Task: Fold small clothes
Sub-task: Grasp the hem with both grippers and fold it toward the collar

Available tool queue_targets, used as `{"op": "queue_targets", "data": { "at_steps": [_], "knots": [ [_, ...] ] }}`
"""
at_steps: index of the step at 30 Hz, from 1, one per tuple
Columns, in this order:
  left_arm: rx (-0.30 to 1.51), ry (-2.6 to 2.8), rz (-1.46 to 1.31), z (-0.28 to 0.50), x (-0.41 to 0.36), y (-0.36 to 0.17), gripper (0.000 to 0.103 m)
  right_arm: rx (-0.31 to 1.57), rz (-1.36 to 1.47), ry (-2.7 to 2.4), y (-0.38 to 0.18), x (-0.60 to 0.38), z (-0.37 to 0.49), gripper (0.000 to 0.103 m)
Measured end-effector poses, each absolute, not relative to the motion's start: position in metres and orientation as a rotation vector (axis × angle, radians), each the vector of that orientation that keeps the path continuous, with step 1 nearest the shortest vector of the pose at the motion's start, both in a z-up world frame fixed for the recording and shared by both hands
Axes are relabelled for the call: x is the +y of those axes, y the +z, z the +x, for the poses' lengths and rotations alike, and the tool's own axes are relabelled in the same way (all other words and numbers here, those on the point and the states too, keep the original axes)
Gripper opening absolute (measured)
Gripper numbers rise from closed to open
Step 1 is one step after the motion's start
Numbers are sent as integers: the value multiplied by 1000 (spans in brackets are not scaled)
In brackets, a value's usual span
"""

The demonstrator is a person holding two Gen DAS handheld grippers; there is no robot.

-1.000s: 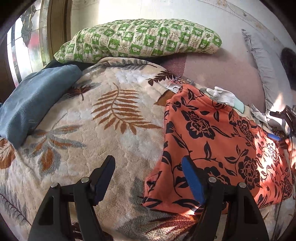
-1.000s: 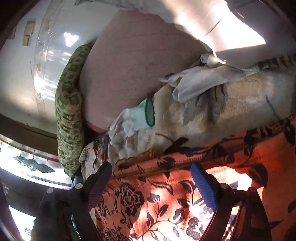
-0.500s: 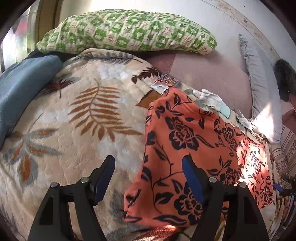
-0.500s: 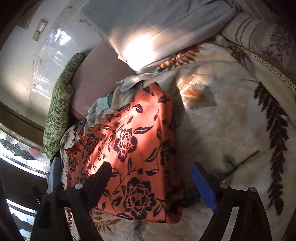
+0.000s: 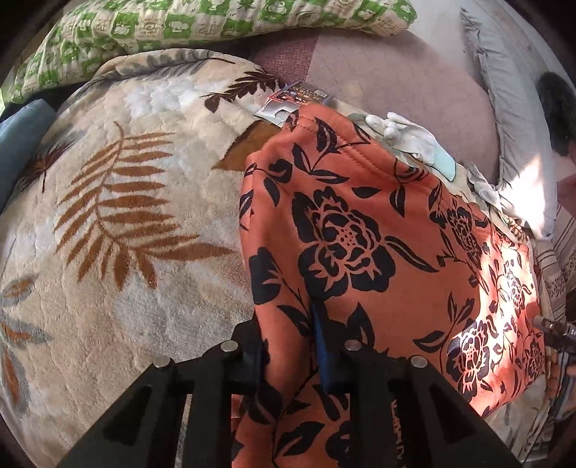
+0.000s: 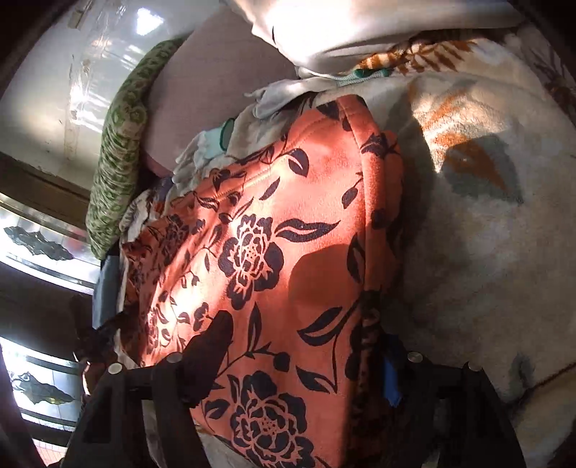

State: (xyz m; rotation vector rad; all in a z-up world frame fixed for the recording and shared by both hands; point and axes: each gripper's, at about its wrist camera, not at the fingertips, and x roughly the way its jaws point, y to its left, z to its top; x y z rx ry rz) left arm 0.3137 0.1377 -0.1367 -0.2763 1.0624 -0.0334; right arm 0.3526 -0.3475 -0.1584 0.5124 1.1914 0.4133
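Both tongs have come down onto the orange flowered garment (image 5: pixel 360 252) since a second ago, when they hung spread above it. Now the left tongs (image 5: pixel 289 345) are closing, and a raised fold of the near edge of the cloth stands between the two fingers, which look to be pinching it. The right tongs (image 6: pixel 306 345) are closing too, wider apart, with the garment's other end bunched between them; whether the pads press on it yet I cannot tell. This garment lies spread on a cream blanket (image 5: pixel 126 216) with a brown leaf pattern, covering a bed. Beyond its far edge lie white gloves (image 5: pixel 414 136) and a small printed packet (image 5: pixel 298 97). A green checked pillow (image 5: pixel 180 25) rests at the head of the bed, and a grey pillow (image 5: pixel 511 118) sits at the right.
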Motion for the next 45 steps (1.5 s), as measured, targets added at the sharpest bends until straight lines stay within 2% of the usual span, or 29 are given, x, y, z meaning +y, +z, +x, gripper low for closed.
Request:
{"op": "queue_targets", "data": {
  "at_steps": [3, 4, 5, 6, 11, 16, 20, 23, 24, 25, 26, 27, 29, 32, 33, 35, 37, 40, 43, 44, 45],
  "knots": [
    [1075, -7, -238, 315, 131, -138, 31, 1213, 560, 374, -170, -347, 360, 74],
    [1080, 2, -219, 314, 129, -137, 31, 1207, 567, 370, -167, -345, 361, 62],
    [1097, 8, -207, 315, 128, -135, 28, 1199, 542, 392, -161, -340, 361, 44],
    [1112, 7, -208, 315, 127, -132, 17, 1202, 516, 389, -155, -333, 359, 25],
    [1003, 9, -195, 290, 118, -68, 15, 1085, 421, 437, -85, -305, 340, 23],
    [856, -19, -142, 214, 109, 5, 15, 1010, 384, 472, -22, -305, 296, 23],
    [820, -32, -173, 151, 121, 14, 17, 1002, 402, 466, -12, -329, 239, 23],
    [919, 8, -181, 132, 126, -39, 26, 1050, 421, 445, -50, -347, 202, 30],
    [977, 34, -193, 132, 131, -66, 34, 1092, 406, 409, -72, -351, 193, 50],
    [1041, 72, -195, 134, 135, -93, 38, 1156, 370, 370, -99, -351, 189, 81],
    [1119, 124, -187, 138, 139, -119, 38, 1226, 305, 319, -125, -350, 184, 85],
    [1170, 159, -199, 137, 146, -135, 45, 1266, 231, 245, -142, -351, 180, 84],
    [1132, 184, -294, 123, 159, -126, 49, 1206, 244, 207, -140, -359, 167, 84],
    [1046, 236, -230, 109, 158, -84, 52, 1080, 245, 138, -101, -371, 155, 84],
    [1001, 231, -206, 104, 153, -70, 61, 1033, 233, 122, -85, -371, 154, 84],
    [931, 214, -161, 95, 140, -50, 70, 967, 264, 177, -58, -365, 155, 84],
    [900, 185, -129, 92, 123, -44, 71, 955, 345, 306, -48, -353, 163, 85],
    [944, 161, -69, 98, 97, -65, 71, 998, 456, 447, -72, -321, 179, 85],
    [1089, 195, -33, 106, 83, -115, 71, 1167, 473, 337, -147, -310, 199, 86],
    [1150, 213, -27, 108, 82, -133, 71, 1117, 472, 339, -154, -309, 196, 86],
    [1129, 230, -24, 104, 82, -139, 76, 1054, 434, 328, -143, -304, 192, 86]
  ]
}}
